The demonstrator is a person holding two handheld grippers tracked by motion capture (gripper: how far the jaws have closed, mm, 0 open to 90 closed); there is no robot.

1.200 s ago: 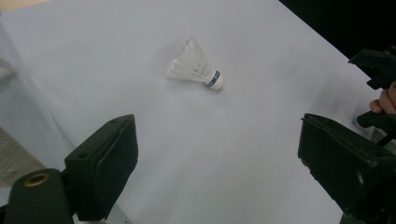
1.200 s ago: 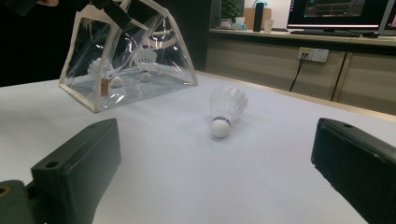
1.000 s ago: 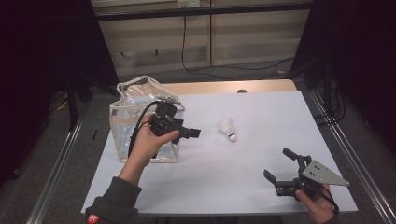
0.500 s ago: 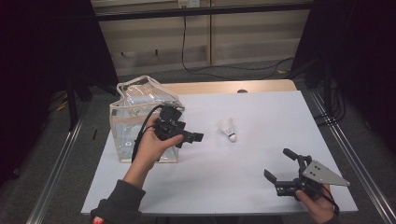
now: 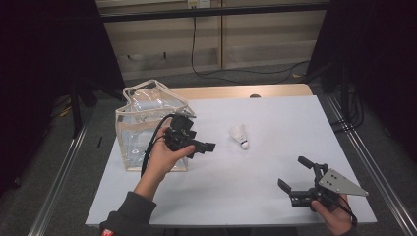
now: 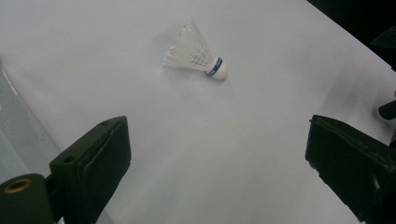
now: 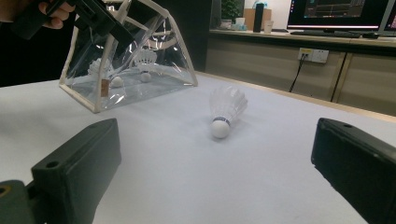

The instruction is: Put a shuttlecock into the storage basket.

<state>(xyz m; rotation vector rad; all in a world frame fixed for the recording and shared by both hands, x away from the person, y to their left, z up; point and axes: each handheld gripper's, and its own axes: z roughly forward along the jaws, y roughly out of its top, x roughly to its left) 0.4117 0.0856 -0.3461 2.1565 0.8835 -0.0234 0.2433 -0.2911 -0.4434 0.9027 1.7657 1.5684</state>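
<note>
white table: one sheet-covered work surface, wooden edge visible at the far side.

shuttlecock: white feathered, lying on its side on the table near the middle, cork end with a blue band toward the person. in the left gripper view it lies ahead of the jaws, untouched. in the right gripper view it lies cork-first toward the camera.

clear plastic bag: transparent, beige-trimmed, standing on the left part of the table, mouth up. in the right gripper view two more shuttlecocks show inside it at the bottom.

left gripper: held in the person's left hand just in front of the bag, above the table, pointing toward the loose shuttlecock and near it, not touching. jaws spread wide apart, nothing between them.

right gripper: held in the person's right hand at the near right corner of the table, well apart from the shuttlecock, grey three-cornered plate on top. jaws spread wide apart, nothing between them.

background: monitor and wall socket in the right gripper view.
</note>
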